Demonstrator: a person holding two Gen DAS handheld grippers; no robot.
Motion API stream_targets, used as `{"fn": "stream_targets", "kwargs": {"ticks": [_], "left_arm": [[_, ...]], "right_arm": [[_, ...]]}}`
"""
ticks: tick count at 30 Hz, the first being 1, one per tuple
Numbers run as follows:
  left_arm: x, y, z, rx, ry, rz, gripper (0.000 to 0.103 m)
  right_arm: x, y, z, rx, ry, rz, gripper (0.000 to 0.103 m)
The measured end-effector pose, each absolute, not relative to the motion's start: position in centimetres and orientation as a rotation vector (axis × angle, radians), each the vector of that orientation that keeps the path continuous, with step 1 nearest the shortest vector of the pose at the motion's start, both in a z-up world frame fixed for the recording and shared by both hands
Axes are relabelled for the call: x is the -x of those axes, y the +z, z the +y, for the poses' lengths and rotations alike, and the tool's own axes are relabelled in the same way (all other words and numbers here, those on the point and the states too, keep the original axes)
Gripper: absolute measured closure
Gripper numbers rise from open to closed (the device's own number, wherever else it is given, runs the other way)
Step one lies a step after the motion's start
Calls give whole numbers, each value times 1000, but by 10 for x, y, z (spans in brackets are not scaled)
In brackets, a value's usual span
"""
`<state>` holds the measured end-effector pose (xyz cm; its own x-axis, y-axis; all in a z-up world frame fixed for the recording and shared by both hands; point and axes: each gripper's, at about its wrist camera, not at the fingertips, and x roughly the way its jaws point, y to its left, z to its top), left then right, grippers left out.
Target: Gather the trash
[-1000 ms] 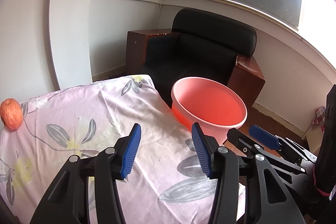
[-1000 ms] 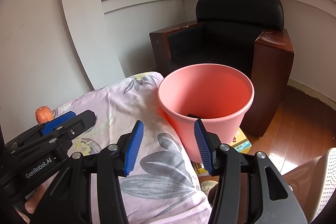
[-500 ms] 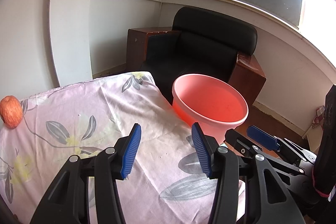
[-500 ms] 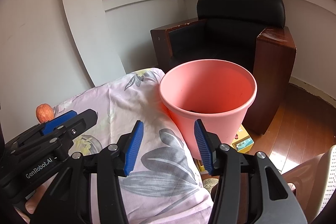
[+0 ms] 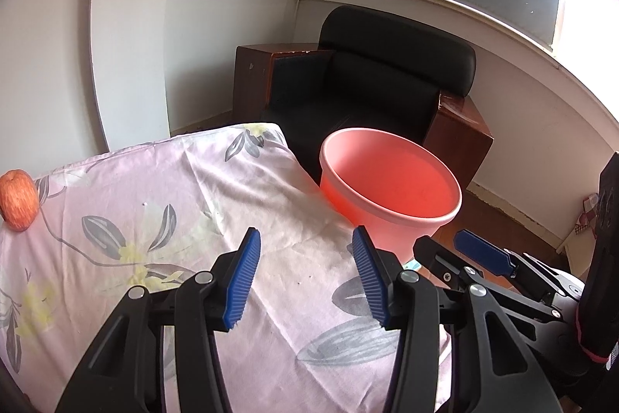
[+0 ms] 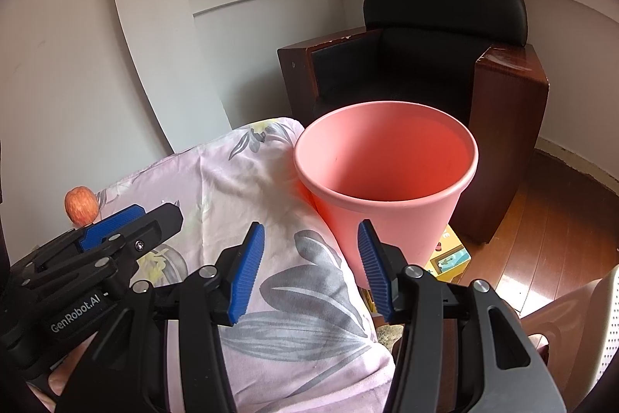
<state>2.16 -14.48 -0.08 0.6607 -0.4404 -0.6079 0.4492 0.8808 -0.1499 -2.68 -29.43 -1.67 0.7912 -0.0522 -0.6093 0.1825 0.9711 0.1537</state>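
Both tongs are gaping wide, gripping nothing: left gripper (image 5: 305, 258) and right gripper (image 6: 311, 252) are hovering over the tablecloth (image 5: 185, 204), pink bin (image 6: 387, 177) at one o'clock, apple (image 5: 17, 200) at ten.

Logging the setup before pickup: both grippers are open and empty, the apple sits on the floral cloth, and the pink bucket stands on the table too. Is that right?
One thing is off: the pink bucket stands beside the table past the cloth's edge, not on it, as the right wrist view shows. The left gripper and right gripper are open and empty, and the apple sits on the floral cloth.
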Motion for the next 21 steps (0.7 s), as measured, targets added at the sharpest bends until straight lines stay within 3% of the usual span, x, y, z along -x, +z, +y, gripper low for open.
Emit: {"fn": "stream_targets", "kwargs": {"ticks": [21], "left_arm": [[-24, -3, -143, -9, -500, 692, 54]], "right_arm": [[24, -21, -294, -207, -122, 661, 52]]}}
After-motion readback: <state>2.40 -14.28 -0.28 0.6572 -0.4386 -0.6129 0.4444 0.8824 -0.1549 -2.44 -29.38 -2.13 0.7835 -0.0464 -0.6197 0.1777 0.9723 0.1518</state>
